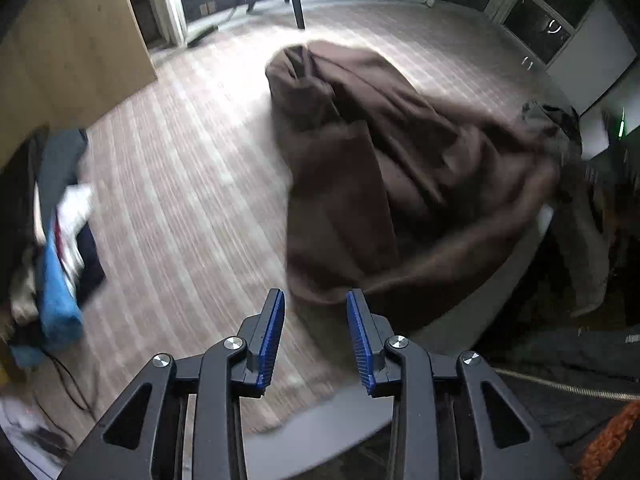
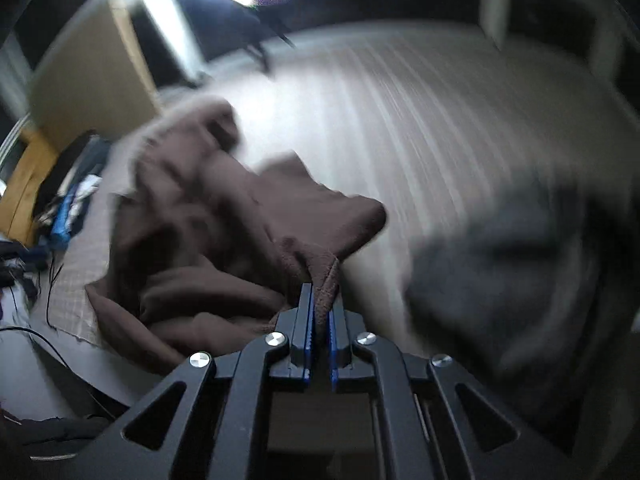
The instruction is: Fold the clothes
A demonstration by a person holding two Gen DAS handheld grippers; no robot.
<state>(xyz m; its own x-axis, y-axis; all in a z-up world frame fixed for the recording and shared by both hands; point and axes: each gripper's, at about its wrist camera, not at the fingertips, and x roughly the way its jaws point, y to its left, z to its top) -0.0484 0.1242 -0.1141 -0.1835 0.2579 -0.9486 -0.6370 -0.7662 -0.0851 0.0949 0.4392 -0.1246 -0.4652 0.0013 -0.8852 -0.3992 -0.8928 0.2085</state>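
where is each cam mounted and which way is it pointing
Left wrist: sits on the left gripper, looking forward and down over the striped table cover at the crumpled brown fabric garment; its open blue-padded fingers show.
Right wrist: sits on the right gripper, facing the same garment up close; its fingers are shut on a hem. Heavy blur.
Shared: the brown garment, the cover, the blue-and-white clothes pile.

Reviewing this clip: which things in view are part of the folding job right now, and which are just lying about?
In the job:
- brown garment, crumpled on the striped surface
- right gripper, shut on the garment's edge
- left gripper, open and empty near its hem

Lying about:
- pile of clothes with a blue piece at the left edge
- dark grey garment, blurred
- wooden panel
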